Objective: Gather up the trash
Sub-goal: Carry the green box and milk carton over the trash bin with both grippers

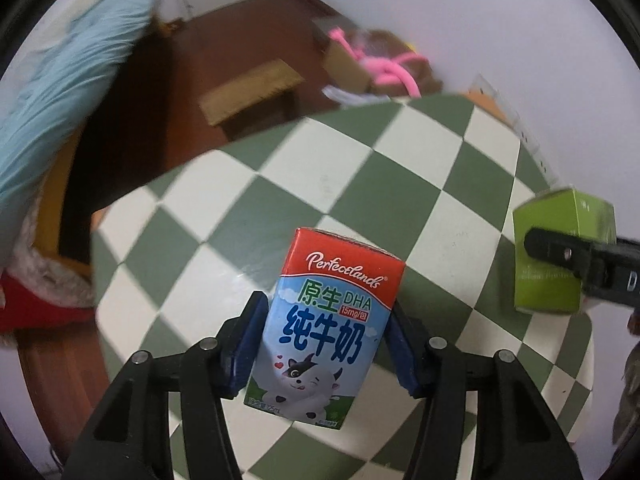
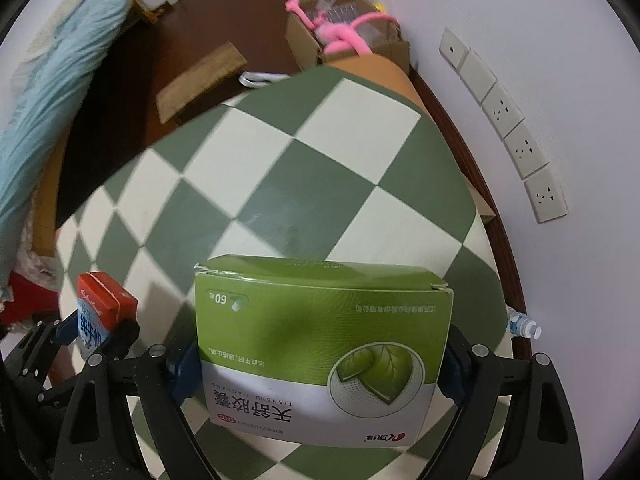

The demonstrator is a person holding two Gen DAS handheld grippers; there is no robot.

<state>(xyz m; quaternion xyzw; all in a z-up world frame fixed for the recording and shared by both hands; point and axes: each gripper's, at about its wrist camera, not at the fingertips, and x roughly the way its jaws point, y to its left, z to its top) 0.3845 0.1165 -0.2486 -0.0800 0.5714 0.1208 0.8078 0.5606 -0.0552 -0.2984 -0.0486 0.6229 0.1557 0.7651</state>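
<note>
My left gripper (image 1: 326, 340) is shut on a small milk carton (image 1: 320, 328) with a red top and a cartoon cow, held upright above the green-and-white checkered table (image 1: 360, 168). My right gripper (image 2: 320, 364) is shut on a green-and-white medicine box (image 2: 320, 344), held above the same table (image 2: 280, 160). In the left wrist view the green box (image 1: 560, 252) shows at the right, clamped by the right gripper's fingers (image 1: 560, 252). In the right wrist view the milk carton (image 2: 102, 308) shows at the lower left, in the left gripper.
A cardboard box with a pink toy (image 2: 344, 36) stands on the brown floor beyond the table. A wooden stool (image 1: 248, 88) is on the floor. A bed with blue bedding (image 1: 60, 92) lies left. Wall sockets (image 2: 516, 128) and a plastic bottle (image 2: 524, 326) are at the right.
</note>
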